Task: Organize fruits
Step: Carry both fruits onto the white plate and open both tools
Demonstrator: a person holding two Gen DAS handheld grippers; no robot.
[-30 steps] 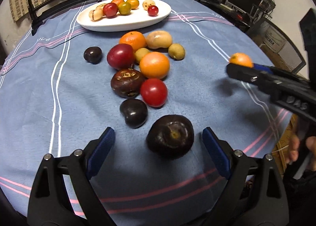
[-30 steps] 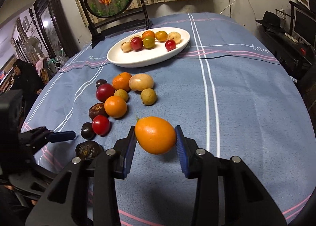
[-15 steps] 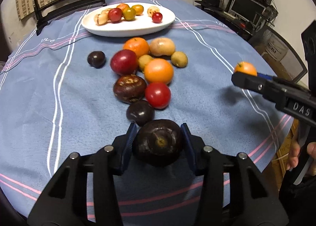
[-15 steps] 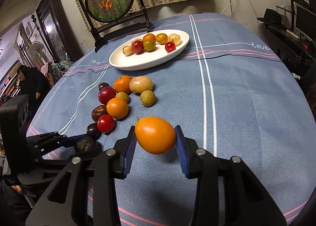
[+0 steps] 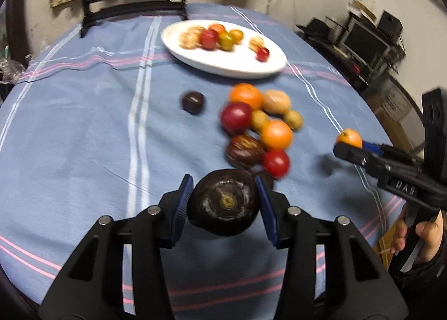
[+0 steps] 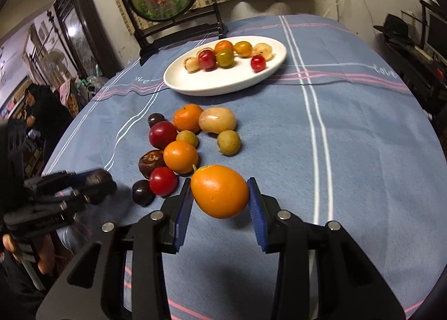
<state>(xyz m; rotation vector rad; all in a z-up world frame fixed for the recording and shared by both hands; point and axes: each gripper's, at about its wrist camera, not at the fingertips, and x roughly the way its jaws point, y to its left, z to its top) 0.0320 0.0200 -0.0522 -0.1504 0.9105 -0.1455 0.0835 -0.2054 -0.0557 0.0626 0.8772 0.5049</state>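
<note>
The left gripper [image 5: 224, 202] is pinching a dark purple fruit [image 5: 223, 202], one blue pad against each side of it. The fruit sits squarely between the fingertips, raised above the blue striped cloth of the bench [image 5: 83, 138].

The right gripper [image 6: 220, 202] is pinching an orange fruit [image 6: 220, 191], which fills the gap between its pads and is likewise off the cloth. In the left wrist view this gripper appears at the far right, with the orange fruit showing just above its tip.

Ahead of the right gripper, slightly to its left, lies a loose cluster of fruit [image 6: 181, 156] on the cloth: two oranges, a pale tan fruit, two small yellow-green ones, a dark red plum, a red tomato and three dark brown or purple pieces. The nearest of these, the tomato [image 6: 163, 181], sits just beyond the right gripper's left fingertip.

Farther ahead of both grippers, past the cluster, stands a white oval plate [image 6: 212, 83] holding several small red, green, orange and pale fruits along its far side.

The left wrist view is motion-blurred across the cluster and the plate.
</note>
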